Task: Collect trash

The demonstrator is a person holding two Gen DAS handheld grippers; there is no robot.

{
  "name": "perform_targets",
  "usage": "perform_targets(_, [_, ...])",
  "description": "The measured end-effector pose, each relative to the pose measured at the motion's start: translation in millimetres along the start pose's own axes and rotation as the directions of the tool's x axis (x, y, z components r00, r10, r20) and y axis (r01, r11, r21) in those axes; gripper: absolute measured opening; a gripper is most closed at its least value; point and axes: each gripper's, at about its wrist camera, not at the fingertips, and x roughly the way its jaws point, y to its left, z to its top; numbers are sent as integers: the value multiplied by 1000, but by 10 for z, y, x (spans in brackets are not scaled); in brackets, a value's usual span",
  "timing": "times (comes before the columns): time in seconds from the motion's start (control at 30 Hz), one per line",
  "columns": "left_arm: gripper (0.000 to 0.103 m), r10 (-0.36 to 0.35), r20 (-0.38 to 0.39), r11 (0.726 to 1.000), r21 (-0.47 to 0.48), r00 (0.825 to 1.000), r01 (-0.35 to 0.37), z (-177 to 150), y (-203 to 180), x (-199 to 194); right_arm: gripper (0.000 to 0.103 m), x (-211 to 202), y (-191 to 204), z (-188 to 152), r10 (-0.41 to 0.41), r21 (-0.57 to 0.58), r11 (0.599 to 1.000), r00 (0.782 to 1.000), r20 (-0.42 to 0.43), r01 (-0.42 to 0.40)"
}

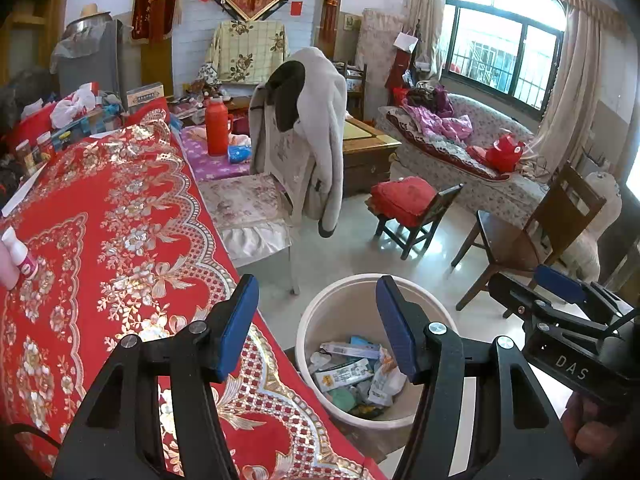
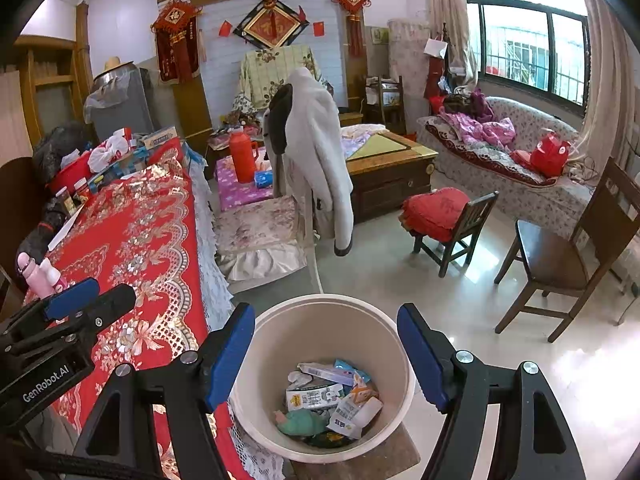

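Observation:
A cream trash bin (image 2: pixel 324 316) stands on a low stool beside the table, holding several wrappers and cartons (image 2: pixel 332 396). It also shows in the left wrist view (image 1: pixel 340 296). My right gripper (image 2: pixel 326 356) is open and empty, right above the bin. My left gripper (image 1: pixel 318 324) is open and empty, over the table's edge next to the bin. The right gripper shows at the lower right of the left wrist view (image 1: pixel 560 292). The left gripper shows at the left of the right wrist view (image 2: pixel 80 300).
A table with a red and gold cloth (image 1: pixel 120 208) stands left, with a small pink and white bottle (image 1: pixel 20 254) and clutter (image 1: pixel 80 116) at its far end. A chair with a grey coat (image 1: pixel 304 128), two wooden chairs (image 1: pixel 528 240) and a sofa (image 1: pixel 480 144) stand on the tiled floor.

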Motion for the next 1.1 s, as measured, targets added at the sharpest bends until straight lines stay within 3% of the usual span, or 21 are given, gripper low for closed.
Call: perform_targets(1.1, [60, 2, -10, 1000, 0, 1000, -2, -15, 3, 19, 72, 10, -72, -106, -1, 3, 1000, 1000, -12, 1])
